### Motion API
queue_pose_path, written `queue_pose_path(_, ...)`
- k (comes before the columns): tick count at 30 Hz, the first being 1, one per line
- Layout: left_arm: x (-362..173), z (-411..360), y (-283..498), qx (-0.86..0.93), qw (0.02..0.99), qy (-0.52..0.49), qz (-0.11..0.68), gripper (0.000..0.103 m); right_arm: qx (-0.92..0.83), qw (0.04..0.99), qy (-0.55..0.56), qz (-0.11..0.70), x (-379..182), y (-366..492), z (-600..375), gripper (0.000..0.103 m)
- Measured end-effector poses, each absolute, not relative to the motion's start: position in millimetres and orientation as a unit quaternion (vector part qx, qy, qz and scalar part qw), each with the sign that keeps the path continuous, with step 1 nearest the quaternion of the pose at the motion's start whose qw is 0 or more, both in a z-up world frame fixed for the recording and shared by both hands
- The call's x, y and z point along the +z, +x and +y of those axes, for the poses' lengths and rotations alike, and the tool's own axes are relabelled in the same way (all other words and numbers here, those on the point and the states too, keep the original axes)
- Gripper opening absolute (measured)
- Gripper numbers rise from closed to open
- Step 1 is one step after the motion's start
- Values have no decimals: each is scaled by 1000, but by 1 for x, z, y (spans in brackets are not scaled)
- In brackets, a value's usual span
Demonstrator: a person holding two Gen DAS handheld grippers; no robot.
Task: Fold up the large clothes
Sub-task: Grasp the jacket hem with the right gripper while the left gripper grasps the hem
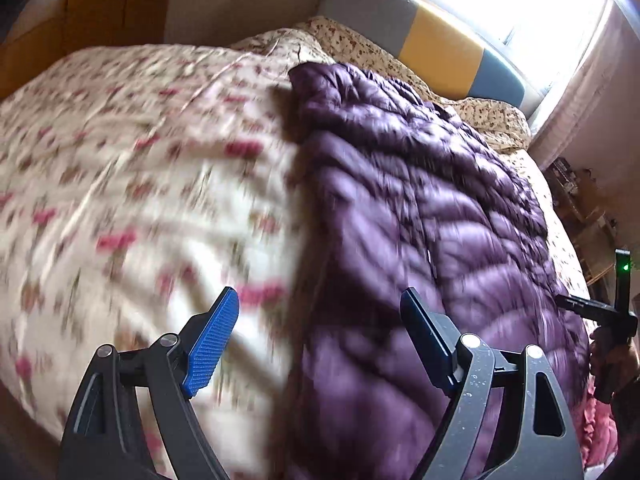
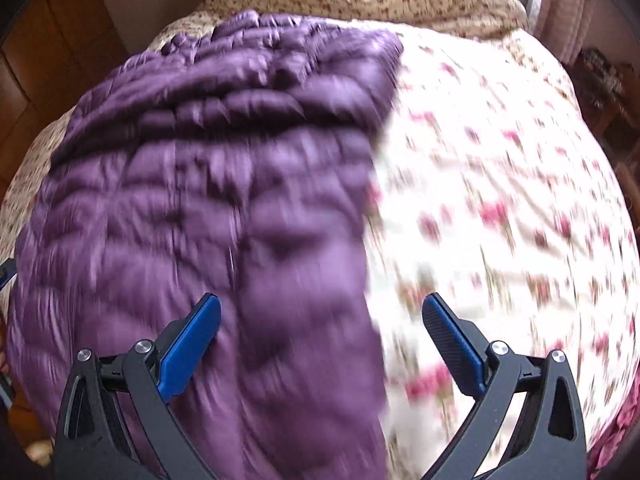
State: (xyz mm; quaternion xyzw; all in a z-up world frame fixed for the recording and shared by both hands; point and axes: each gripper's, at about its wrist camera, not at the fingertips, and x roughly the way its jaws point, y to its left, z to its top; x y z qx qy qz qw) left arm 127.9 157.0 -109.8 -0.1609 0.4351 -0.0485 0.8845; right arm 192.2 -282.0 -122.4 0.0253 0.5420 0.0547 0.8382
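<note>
While a purple quilted coat (image 1: 420,208) lies on the floral bed (image 1: 120,152), both tongs (image 1: 320,316) (image 2: 320,320) hover open; only the left view shows the bright window (image 1: 532,12).

Jacket on bed, both grippers above its near end.

Purple quilted down jacket (image 2: 208,184) lies lengthwise on floral bedspread (image 2: 500,208); patterned pillows (image 2: 360,0) beyond, padded headboard (image 1: 440,40) behind them. Left gripper (image 1: 320,320) and right gripper (image 2: 320,328) over opposite jacket edges, jaws apart.

No legible text, labels or numbers anywhere.
</note>
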Motion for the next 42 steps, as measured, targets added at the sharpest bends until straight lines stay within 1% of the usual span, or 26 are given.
queue_pose_path(1, -111, 157, 120, -51, 883, -166, 437, 72, 58, 836, 29, 545, -123, 184, -285, 100)
queue_pose_path(5, -120, 150, 88, -62, 875, -180, 444, 72, 80, 826, 46, 556, -124, 142, -291, 98)
queue_pose_path(6, -120, 147, 80, -65, 875, -183, 443, 71, 86, 823, 46, 559, -124, 135, -291, 94)
queue_pose_path(7, -121, 145, 73, -74, 874, -185, 444, 65, 91, 822, 45, 561, -124, 126, -289, 89)
queue_pose_path(8, -121, 142, 69, -78, 874, -182, 444, 62, 96, 822, 42, 560, -123, 118, -288, 87)
queue_pose_path(9, -121, 138, 64, -82, 874, -175, 446, 57, 103, 822, 40, 559, -122, 111, -285, 80)
queue_pose_path(10, -122, 135, 59, -91, 872, -174, 448, 50, 107, 823, 38, 557, -120, 108, -284, 71)
queue_pose_path(11, -122, 132, 55, -97, 872, -173, 449, 45, 116, 823, 39, 555, -118, 103, -280, 64)
queue_pose_path(13, -120, 128, 52, -106, 871, -166, 450, 28, 132, 823, 34, 551, -113, 97, -274, 38)
queue_pose_path(14, -119, 128, 50, -112, 870, -169, 449, 23, 136, 825, 25, 547, -111, 93, -269, 32)
queue_pose_path(15, -116, 129, 50, -115, 870, -172, 447, 17, 139, 829, 10, 542, -106, 91, -262, 23)
queue_pose_path(16, -113, 129, 49, -117, 872, -173, 444, 13, 140, 831, -1, 538, -101, 90, -257, 16)
queue_pose_path(17, -109, 128, 49, -121, 873, -170, 440, 12, 142, 834, -7, 534, -98, 94, -256, 13)
queue_pose_path(19, -98, 127, 50, -129, 879, -161, 431, 10, 144, 841, -20, 522, -85, 95, -250, 10)
queue_pose_path(24, -73, 125, 58, -144, 888, -159, 408, 10, 139, 860, -38, 489, -56, 106, -242, 9)
queue_pose_path(29, -51, 121, 79, -155, 899, -148, 383, 10, 111, 881, -43, 458, -33, 139, -235, 8)
queue_pose_path(32, -39, 119, 99, -157, 905, -143, 369, 10, 99, 891, -52, 441, -23, 158, -227, 8)
queue_pose_path(33, -36, 117, 108, -158, 906, -141, 366, 7, 96, 895, -54, 433, -19, 166, -224, 8)
queue_pose_path(36, -30, 113, 133, -159, 909, -136, 362, 7, 92, 902, -55, 419, -13, 191, -216, 8)
queue_pose_path(42, -27, 112, 183, -151, 908, -140, 364, 6, 74, 907, -52, 412, -12, 241, -208, 8)
